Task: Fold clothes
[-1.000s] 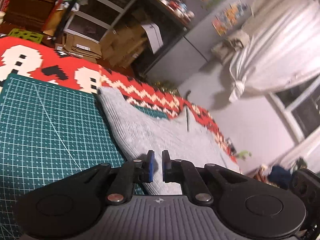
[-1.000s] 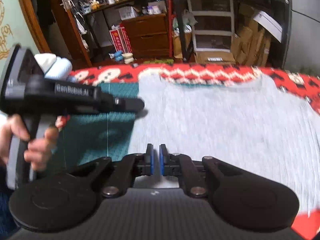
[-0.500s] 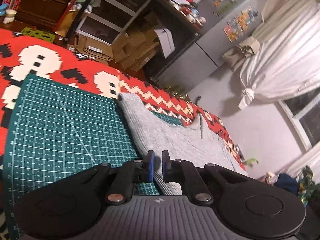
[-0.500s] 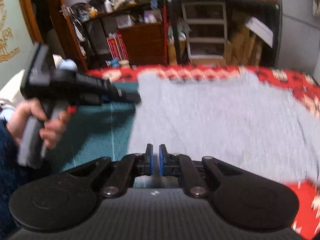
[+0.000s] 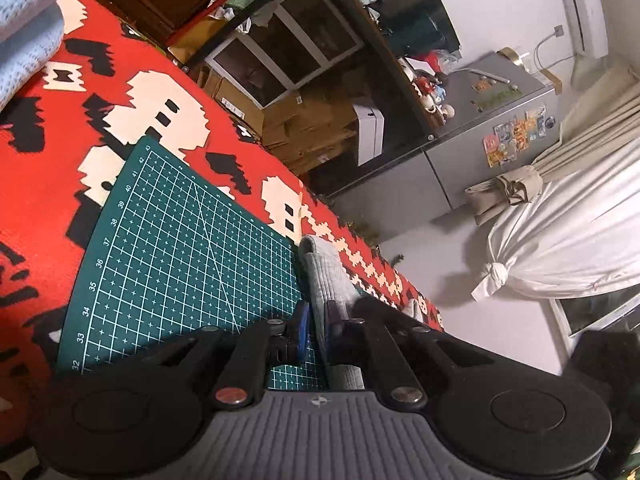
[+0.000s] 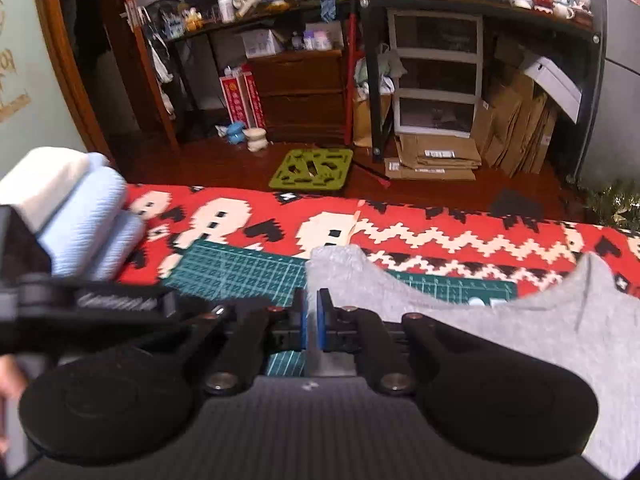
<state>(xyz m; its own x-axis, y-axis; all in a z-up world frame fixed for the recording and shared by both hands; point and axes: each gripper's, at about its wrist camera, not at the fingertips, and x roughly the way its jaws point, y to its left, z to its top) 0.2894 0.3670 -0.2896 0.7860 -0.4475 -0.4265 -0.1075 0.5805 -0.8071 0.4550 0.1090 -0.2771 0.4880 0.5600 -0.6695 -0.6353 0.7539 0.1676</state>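
A grey garment (image 6: 500, 332) lies flat over a green cutting mat (image 6: 240, 272), neckline toward the far side. My right gripper (image 6: 312, 312) is shut, low over the garment's left edge near the far shoulder corner; grey cloth shows behind the thin slit between its pads. In the left wrist view the garment (image 5: 324, 276) appears edge-on as a narrow strip running away from my left gripper (image 5: 317, 320), which is shut and sits right at that same edge, with the mat (image 5: 192, 264) to its left. The left gripper (image 6: 112, 304) is also visible from the right wrist, low at the left.
A red patterned blanket (image 6: 440, 236) covers the work surface. A stack of folded pale blue and white clothes (image 6: 84, 216) sits at its far left corner. Beyond the far edge are the floor, shelves, drawers and cardboard boxes (image 6: 436, 156).
Both grippers dropped lower and moved toward the garment's left edge and far corner. The left view tilted and now looks along that edge. The finger gaps stayed the same.
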